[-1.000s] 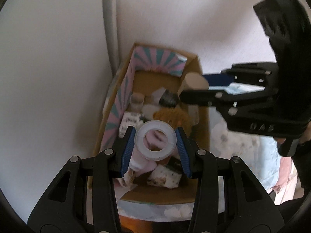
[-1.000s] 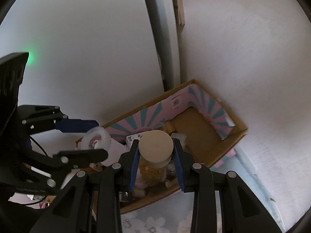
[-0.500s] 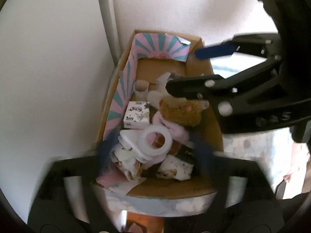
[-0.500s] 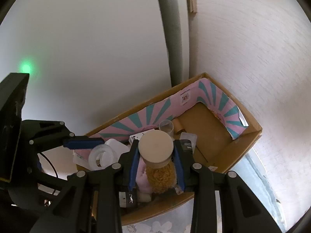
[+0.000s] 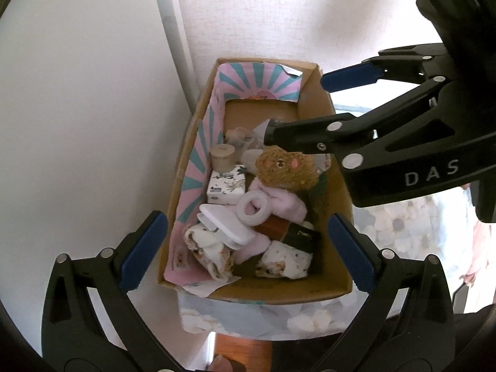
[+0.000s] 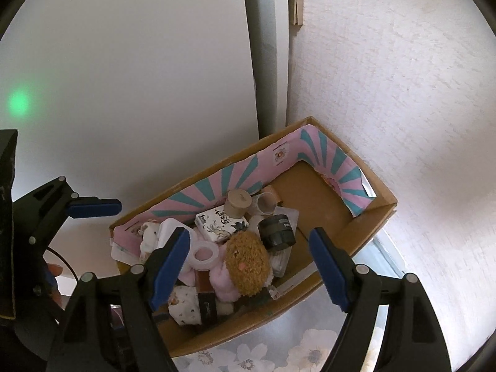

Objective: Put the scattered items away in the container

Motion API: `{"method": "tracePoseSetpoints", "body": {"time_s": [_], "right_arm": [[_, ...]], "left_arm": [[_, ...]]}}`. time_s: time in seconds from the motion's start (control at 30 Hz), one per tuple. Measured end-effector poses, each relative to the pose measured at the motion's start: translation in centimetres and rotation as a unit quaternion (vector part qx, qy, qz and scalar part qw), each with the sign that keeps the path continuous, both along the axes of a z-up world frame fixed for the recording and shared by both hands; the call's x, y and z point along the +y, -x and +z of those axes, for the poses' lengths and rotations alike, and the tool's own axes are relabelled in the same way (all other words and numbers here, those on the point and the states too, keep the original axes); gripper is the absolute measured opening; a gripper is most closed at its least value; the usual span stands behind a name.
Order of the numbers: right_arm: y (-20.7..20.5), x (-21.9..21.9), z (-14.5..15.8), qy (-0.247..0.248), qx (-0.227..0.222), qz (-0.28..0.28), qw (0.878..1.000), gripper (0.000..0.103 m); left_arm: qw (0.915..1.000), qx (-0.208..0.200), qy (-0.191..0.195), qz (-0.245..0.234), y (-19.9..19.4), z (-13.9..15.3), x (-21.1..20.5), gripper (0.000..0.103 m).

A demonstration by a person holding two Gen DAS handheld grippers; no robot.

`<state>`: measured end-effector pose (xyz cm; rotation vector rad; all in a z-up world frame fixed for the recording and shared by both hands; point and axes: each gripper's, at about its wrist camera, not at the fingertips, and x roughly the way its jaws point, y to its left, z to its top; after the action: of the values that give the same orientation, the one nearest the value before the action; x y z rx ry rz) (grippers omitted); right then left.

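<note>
A cardboard box (image 5: pixel 311 83) with a pink and teal striped lining stands against the wall; it also shows in the right wrist view (image 6: pixel 365 226). It holds a clear tape roll (image 5: pixel 254 208) (image 6: pixel 204 253), a brown plush toy (image 5: pixel 286 168) (image 6: pixel 246 268), a cork-lidded jar (image 5: pixel 222 157) (image 6: pixel 238 202), a tissue pack (image 5: pixel 226 185), a dark jar (image 6: pixel 277 227) and cloths. My left gripper (image 5: pixel 245 252) is open and empty above the box's near end. My right gripper (image 6: pixel 248 266) is open and empty above the box; it also shows in the left wrist view (image 5: pixel 294 108).
The box sits on a floral-patterned surface (image 5: pixel 248 319) (image 6: pixel 279 350). A white wall and a grey vertical pipe (image 6: pixel 263 62) stand right behind it. The far end of the box floor (image 6: pixel 310 192) is bare cardboard.
My left gripper has opened and let go of the tape roll, which now lies in the box. My right gripper has opened and released the cork-topped plush toy into the box.
</note>
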<state>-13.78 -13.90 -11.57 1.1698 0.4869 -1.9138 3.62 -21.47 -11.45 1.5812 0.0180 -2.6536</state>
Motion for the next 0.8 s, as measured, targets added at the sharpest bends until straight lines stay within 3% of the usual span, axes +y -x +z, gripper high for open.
{"method": "tracePoseSetpoints", "body": {"time_s": [0.3, 0.4, 0.8], "right_arm": [[-0.4, 0.9, 0.4, -0.002, 0.007, -0.008, 1.000, 0.076], [-0.4, 1.0, 0.3, -0.008, 0.010, -0.014, 1.000, 0.084], [-1.7, 0.6, 0.7, -0.018, 0.017, -0.007, 1.000, 0.084]], "left_arm": [[0.9998, 0.003, 0.008, 0.016, -0.5, 0.8, -0.3, 0.103], [0.9997, 0.003, 0.012, 0.021, -0.4, 0.7, -0.6, 0.103], [0.9996, 0.013, 0.007, 0.022, -1.2, 1.4, -1.3, 0.102]]}}
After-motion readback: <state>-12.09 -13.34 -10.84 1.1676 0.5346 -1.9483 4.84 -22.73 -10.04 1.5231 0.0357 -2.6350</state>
